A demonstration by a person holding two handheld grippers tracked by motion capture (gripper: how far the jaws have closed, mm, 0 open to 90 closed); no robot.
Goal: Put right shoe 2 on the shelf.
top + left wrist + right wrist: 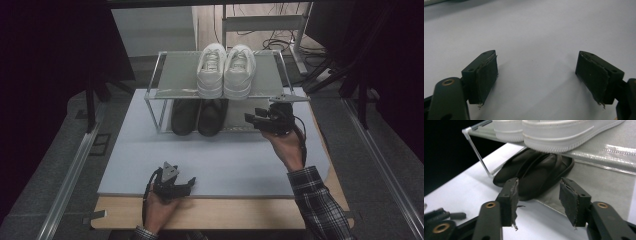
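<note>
Table, wooden, covered by a pale grey mat over most of its top.

Shoe rack, two tiers, thin metal frame, at the far end of the mat; silvery sheet shelves.

White sneakers, one pair, side by side on the upper shelf, heels toward the near edge; thick white soles at the top of the right gripper view.

Dark slippers, one pair, on the lower shelf beneath the sneakers, touching each other along their inner edges; in the right gripper view, toes out toward the mat, just beyond the jaw tips.

Right gripper, held level by the right hand at the right front of the rack, pointing left toward the slippers. Jaws roughly half apart, nothing between the pads, no contact with slipper or shelf; near slipper lined up in the gap but clear of the fingertips.

Left gripper, resting low at the near edge of the mat in the left hand, well apart from the rack. Jaws spread wide, pads frayed at the edges, bare mat between them, nothing held.

Plaid sleeve on the right forearm.
</note>
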